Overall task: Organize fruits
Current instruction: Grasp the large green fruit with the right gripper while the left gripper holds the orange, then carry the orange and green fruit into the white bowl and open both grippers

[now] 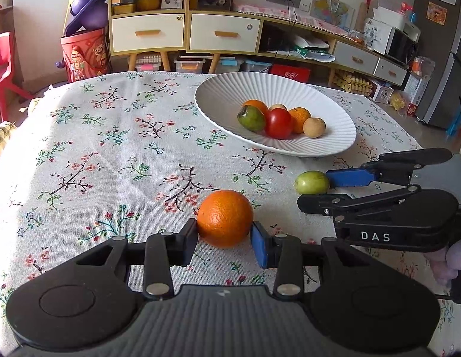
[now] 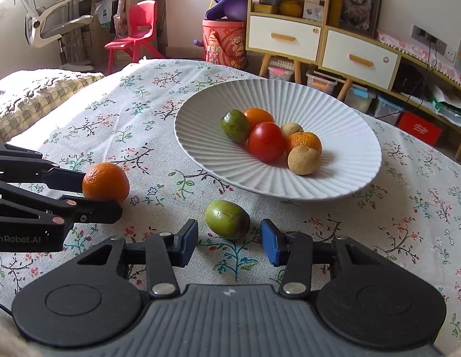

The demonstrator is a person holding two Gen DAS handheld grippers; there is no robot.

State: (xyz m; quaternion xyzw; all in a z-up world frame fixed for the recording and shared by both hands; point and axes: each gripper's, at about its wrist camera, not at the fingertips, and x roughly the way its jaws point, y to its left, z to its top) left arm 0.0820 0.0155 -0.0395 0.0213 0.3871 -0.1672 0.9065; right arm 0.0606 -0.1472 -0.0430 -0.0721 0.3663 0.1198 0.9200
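The round orange mandarin [image 1: 225, 218], resting on the tabletop [image 1: 111, 148] under a floral cloth, is bracketed by the left gripper [image 1: 224, 242], whose pads touch both its sides, so a grasp appears made or nearly made, with lifting not yet begun. The small green oval fruit [image 2: 227, 219] lies just ahead of the spread, unclenched right gripper [image 2: 229, 242]. A closing and a carry to the white ribbed ceramic plate [image 2: 334, 184], where five fruits are already gathered, would be called for next.
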